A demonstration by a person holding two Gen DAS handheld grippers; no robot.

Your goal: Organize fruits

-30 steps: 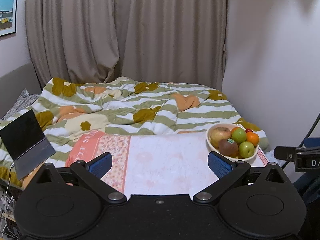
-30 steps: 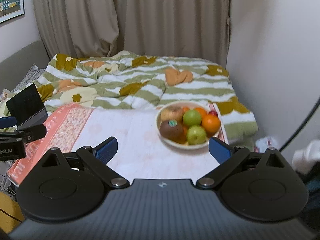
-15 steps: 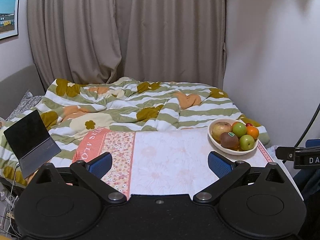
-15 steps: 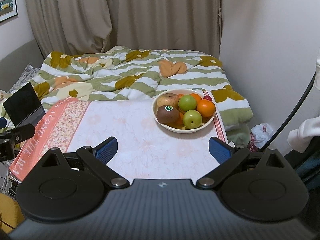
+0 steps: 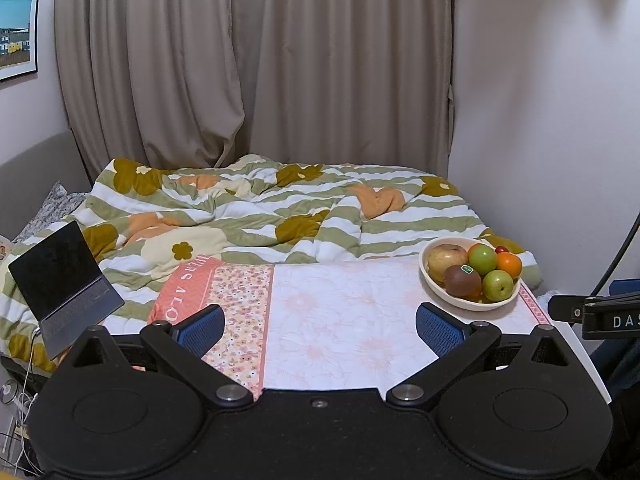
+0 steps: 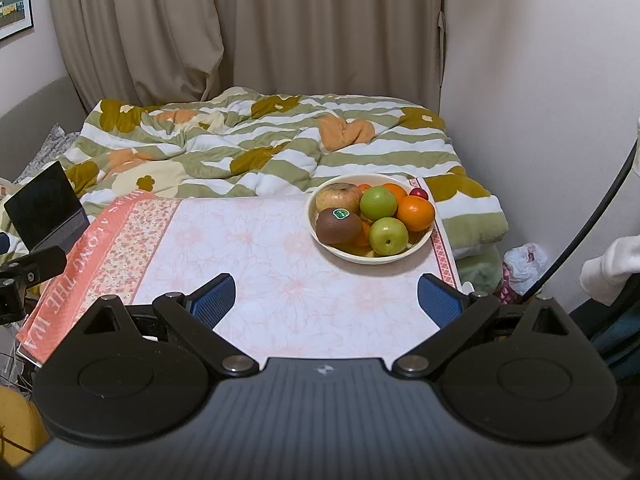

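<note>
Nearest us, both tools hang above the table's front edge w/ nothing in them: our left gripper [image 5: 320, 326] has its jaws spread wide, blue pads [image 5: 202, 328] well apart, and our right gripper [image 6: 326, 298] is just as wide, also empty. Under them lies a tablecloth [image 6: 280, 264], pale floral in the middle, coral lettered border on the left (text only partly readable). Further back, at the cloth's far right corner, sits a cream bowl [image 6: 404, 254] of fruit: brown kiwi [image 6: 338, 226] w/ a green sticker at front left, green apple [image 6: 388, 236] front right, orange [image 6: 416, 213] behind that, another green apple [image 6: 378, 203] mid, a yellowish-red apple [image 6: 338, 197] back left, a small red fruit [image 6: 419, 193] at the back rim. Neither gripper touches the bowl. Left of the table an open laptop [image 5: 64, 280] rests on the bed, screen dark. Beyond, a striped flower-print duvet [image 5: 280, 208] covers the bed, then beige curtains [image 5: 256, 64] and a framed picture [image 5: 16, 34] on the left wall.
</note>
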